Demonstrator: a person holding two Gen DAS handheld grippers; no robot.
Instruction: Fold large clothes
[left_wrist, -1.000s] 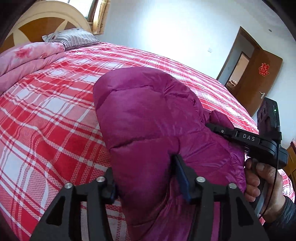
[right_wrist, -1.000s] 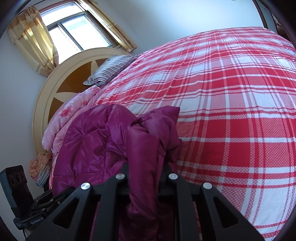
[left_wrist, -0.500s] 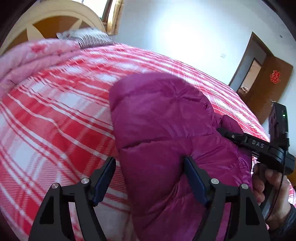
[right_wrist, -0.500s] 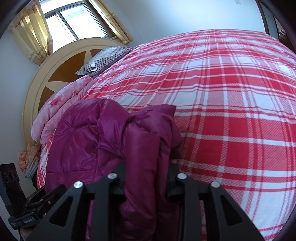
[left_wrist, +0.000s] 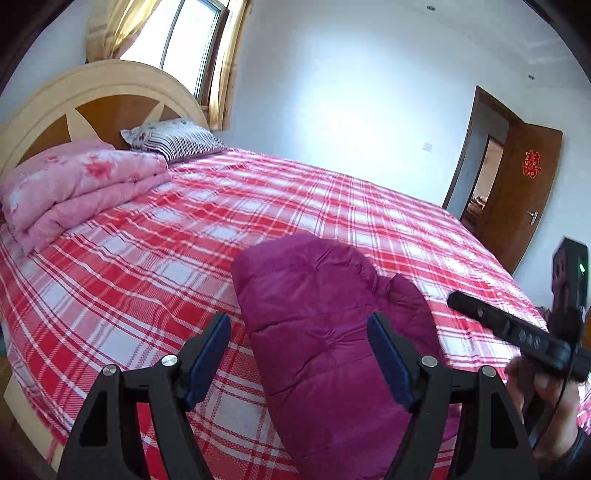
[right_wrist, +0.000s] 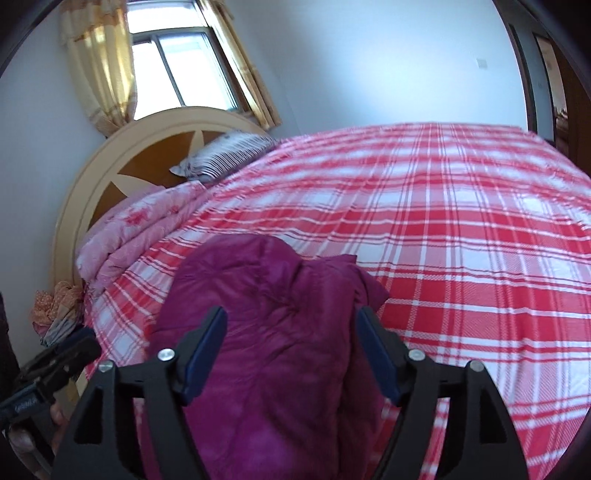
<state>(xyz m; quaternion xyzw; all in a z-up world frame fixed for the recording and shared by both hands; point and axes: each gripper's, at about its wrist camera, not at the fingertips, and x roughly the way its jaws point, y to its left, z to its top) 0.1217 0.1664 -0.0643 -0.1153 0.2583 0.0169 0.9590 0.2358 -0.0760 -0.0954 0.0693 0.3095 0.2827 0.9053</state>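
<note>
You have let go of the purple padded coat: it lies folded on the bed near its front edge. Your left tool stands wide and empty; your right tool is opening, holding nothing. Next, I think, check the bundle and press it flat. Only the left view shows the door.

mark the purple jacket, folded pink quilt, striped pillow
purple jacket (left_wrist: 325, 332), left wrist view, on its quilted top panel.
folded pink quilt (left_wrist: 74, 184), left wrist view, on its upper fold near the headboard.
striped pillow (right_wrist: 229, 155), right wrist view, on its striped face.
</note>
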